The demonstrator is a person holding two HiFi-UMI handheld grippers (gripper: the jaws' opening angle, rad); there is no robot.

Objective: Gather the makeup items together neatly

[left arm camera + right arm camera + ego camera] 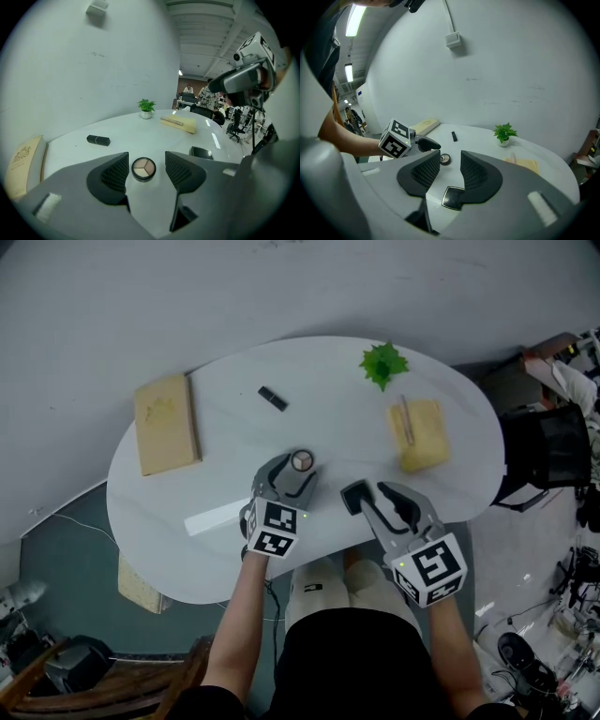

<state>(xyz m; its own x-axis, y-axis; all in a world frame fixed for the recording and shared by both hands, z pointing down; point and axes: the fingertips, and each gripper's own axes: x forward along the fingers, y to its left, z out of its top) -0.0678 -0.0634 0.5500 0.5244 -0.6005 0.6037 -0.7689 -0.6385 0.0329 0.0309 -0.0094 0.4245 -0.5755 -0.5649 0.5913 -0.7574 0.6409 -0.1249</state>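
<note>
**Desk:** Where do the two grippers stand?

**Photographer:** Both are over the near half of the white oval table (225, 446), on the person's side of the potted plant (382, 363). The left gripper (146, 158) is released, with its jaws spread. A round eyeshadow compact (143, 168) with three shades lies on the tabletop between the pads, with a gap on either side. The compact sits toward the person from the plant and to its left.

**Desk:** And the right one?

**Photographer:** The right gripper (450, 157) is released too, its pads apart and pressing on nothing. A black square compact (451, 197) lies flat on the table beneath it, partly covered by one jaw. That compact is almost straight toward the person from the plant.

**Desk:** What else is on the table?

**Photographer:** A black lipstick tube (273, 398) lies left of the plant, a little nearer the person. A yellow pouch (424, 444) sits just on the person's side of the plant, slightly to the right. A slim stick (406, 418) rests on top of the pouch, too small to identify. A beige padded case (167, 424) with a gold emblem lies well left of the plant, at the table's edge.
</note>
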